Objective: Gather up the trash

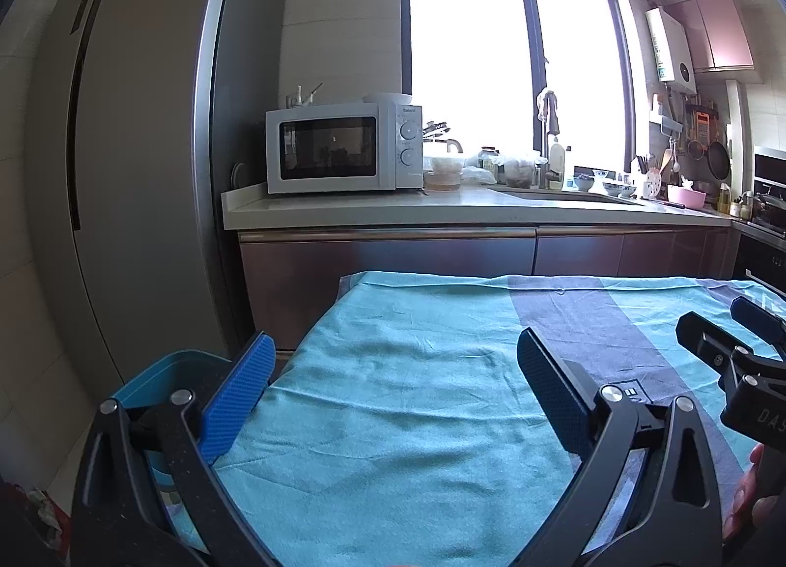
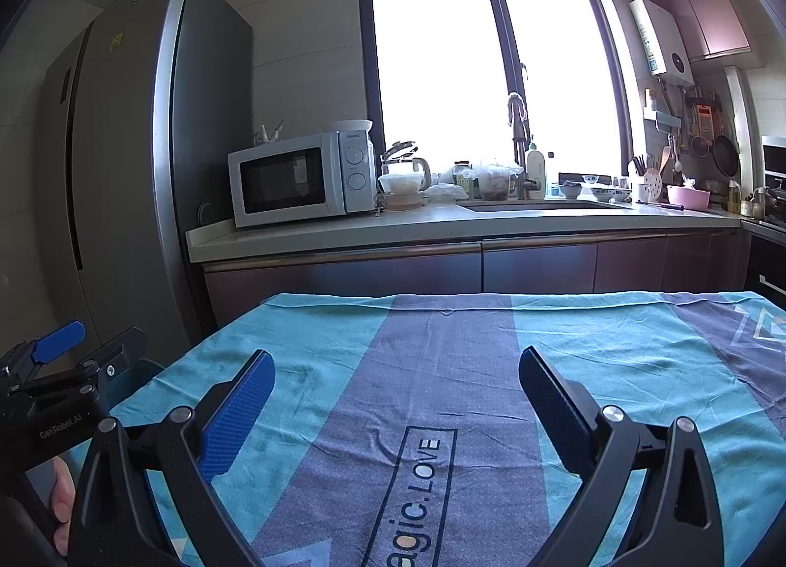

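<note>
Blue bin [image 1: 162, 373] with open top, low and left of the left gripper [image 1: 393, 365], behind its left finger. Left gripper and right gripper [image 2: 398, 378] both spread wide, nothing held, above a teal-and-grey cloth [image 2: 442, 341]. Beyond: counter [image 2: 442, 223], microwave [image 2: 299, 179], fridge [image 1: 123, 149].

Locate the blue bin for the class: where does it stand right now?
In the left wrist view, the blue bin stands at lower left, off the table's left edge, behind the left gripper, near the refrigerator.
</note>
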`<state>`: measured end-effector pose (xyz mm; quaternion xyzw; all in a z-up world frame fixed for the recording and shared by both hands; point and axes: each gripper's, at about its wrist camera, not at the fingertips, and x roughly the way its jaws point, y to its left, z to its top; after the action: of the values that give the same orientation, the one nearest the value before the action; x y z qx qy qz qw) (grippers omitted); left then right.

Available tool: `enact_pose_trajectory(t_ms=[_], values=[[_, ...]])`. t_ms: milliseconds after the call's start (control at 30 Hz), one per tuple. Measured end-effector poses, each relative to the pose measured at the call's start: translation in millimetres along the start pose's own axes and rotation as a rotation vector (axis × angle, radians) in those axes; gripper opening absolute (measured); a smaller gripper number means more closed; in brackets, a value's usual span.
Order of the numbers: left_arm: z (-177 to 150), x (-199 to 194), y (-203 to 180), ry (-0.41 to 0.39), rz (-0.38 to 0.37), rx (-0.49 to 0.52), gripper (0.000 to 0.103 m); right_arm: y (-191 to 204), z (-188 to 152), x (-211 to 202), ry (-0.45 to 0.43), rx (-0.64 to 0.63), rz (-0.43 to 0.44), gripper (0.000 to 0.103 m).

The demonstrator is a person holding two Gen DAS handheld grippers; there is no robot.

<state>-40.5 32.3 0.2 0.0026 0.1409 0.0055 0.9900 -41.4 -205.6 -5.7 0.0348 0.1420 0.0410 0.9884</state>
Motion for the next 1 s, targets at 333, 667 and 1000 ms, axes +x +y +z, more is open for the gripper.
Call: enact_pose_trajectory(t_ms=[333,667,1000], values=[[-0.6,-1.0,0.4,-0.002,-0.002,0.0,0.097,-0.4,1.6,-1.0,-0.004,0.002,0.004,0.096],[0.1,0.1,1.3,-0.001,-0.001,0.0,0.097,-0.6,1.2,-1.5,-0.002,0.002,0.002,0.096],[0.2,0.0,1.3,-0.001,-0.002,0.0,0.097,-1.0,0.6,-2.3,-0.003,0.006,0.001,0.096]])
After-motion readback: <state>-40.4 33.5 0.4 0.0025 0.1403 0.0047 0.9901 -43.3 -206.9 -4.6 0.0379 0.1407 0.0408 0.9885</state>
